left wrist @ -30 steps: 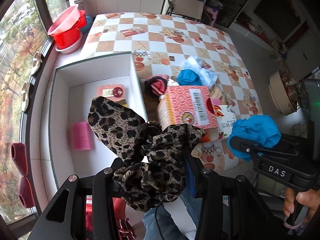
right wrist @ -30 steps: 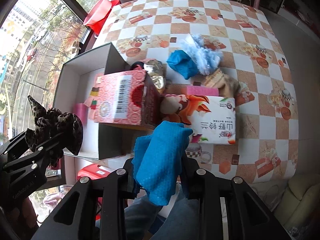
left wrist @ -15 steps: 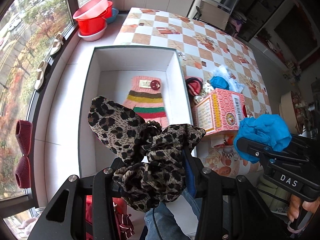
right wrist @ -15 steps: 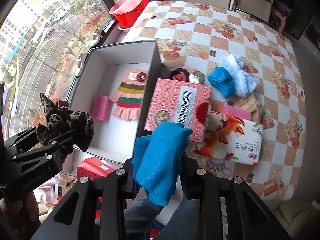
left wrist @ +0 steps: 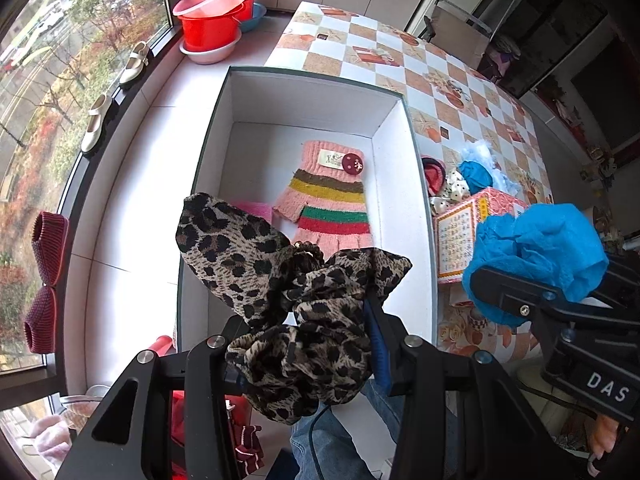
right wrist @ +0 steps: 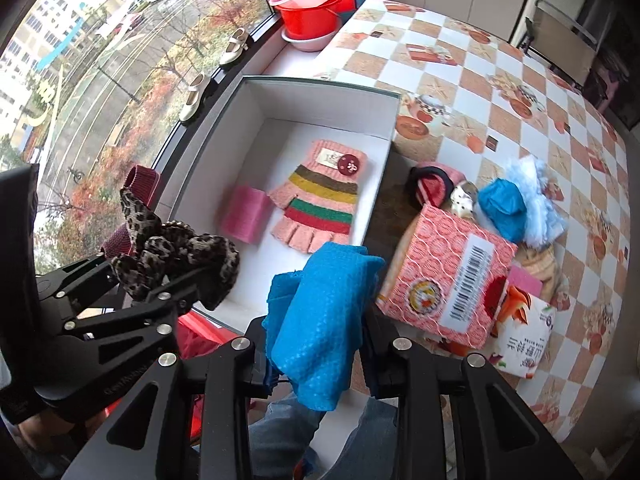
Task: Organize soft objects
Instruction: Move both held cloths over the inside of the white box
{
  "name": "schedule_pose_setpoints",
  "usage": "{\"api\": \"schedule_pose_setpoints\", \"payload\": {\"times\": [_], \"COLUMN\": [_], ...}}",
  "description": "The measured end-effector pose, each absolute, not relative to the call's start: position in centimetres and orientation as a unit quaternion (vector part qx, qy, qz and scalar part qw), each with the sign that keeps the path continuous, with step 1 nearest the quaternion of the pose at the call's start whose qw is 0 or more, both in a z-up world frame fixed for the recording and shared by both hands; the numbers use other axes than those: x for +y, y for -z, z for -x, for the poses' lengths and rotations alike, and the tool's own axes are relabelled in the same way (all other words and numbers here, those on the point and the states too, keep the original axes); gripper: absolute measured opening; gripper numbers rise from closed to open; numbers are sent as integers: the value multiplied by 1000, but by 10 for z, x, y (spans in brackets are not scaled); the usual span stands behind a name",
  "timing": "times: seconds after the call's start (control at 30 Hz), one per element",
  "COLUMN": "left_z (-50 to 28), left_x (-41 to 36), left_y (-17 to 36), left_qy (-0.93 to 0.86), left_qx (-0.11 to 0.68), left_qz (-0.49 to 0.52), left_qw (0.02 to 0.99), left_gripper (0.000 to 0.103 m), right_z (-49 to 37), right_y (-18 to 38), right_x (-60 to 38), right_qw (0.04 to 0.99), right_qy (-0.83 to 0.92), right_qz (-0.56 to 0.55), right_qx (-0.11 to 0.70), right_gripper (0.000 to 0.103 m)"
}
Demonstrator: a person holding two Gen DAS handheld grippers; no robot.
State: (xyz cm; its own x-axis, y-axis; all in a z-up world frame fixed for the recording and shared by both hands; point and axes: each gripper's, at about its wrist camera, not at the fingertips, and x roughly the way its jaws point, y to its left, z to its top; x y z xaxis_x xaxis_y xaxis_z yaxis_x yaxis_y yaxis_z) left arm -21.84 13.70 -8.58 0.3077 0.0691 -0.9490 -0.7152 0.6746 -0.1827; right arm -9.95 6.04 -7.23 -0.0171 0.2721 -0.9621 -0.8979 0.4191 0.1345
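My left gripper (left wrist: 304, 344) is shut on a leopard-print scrunchie (left wrist: 280, 280), held above the near end of the white box (left wrist: 208, 148); it also shows in the right wrist view (right wrist: 176, 256). My right gripper (right wrist: 320, 344) is shut on a blue cloth (right wrist: 320, 312), just right of the box's near corner; the cloth also shows in the left wrist view (left wrist: 536, 252). In the box lie a striped knit glove (left wrist: 332, 200) and a pink roll (right wrist: 244, 220).
A pink patterned carton (right wrist: 448, 276) and a tissue pack (right wrist: 520, 336) stand on the checked table (right wrist: 480, 80) right of the box, with several soft items (right wrist: 500, 204) behind them. Red basins (left wrist: 216, 20) and shoes (left wrist: 96, 120) sit on the window sill.
Both grippers have moved left from over the carton and table toward the box, each still holding its item. The glove inside the box has come into full view.
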Motion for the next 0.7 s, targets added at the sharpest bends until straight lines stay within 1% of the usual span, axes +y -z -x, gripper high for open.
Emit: {"api": "schedule_pose_setpoints", "payload": {"times": [0.3,0.7], "left_z": [223,218], "left_x": [158,171], "left_y": [100,129], "left_qy": [-281,-282], "left_qx": [522,537], "left_qz": [318,329], "left_qw": [740,724], "left_gripper": [48,48], "right_z": [106,114], "right_y": [81,103], "right_x": [91,104], "right_qw": [623,601], "right_qy": [-465,-465], "right_qz": [303,318], "right_qx": [552,567], "right_gripper": [33,33]}}
